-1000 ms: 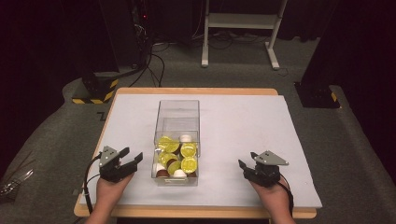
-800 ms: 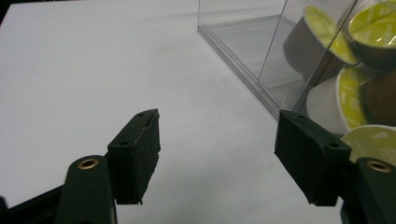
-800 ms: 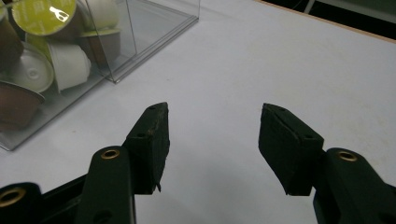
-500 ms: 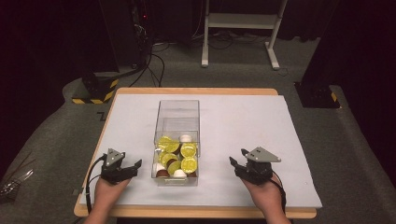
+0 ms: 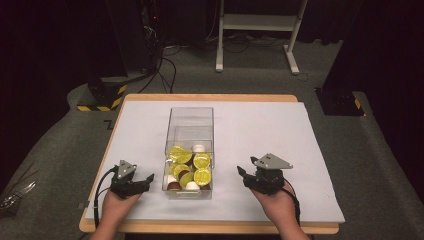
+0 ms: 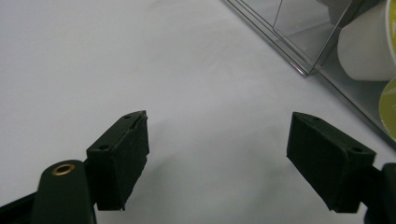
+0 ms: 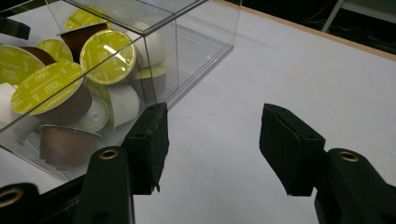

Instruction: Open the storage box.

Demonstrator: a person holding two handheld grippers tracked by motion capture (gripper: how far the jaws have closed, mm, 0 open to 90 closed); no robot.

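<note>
Clear box (image 5: 189, 150) of coffee pods (image 5: 192, 167) mid-bench (image 5: 300, 150). Left claw (image 5: 148, 179) at box's 8 o'clock, jaws apart (just been opening), nothing between. Right claw (image 5: 241, 172) at 4 o'clock, also apart, just widened, empty.
</note>
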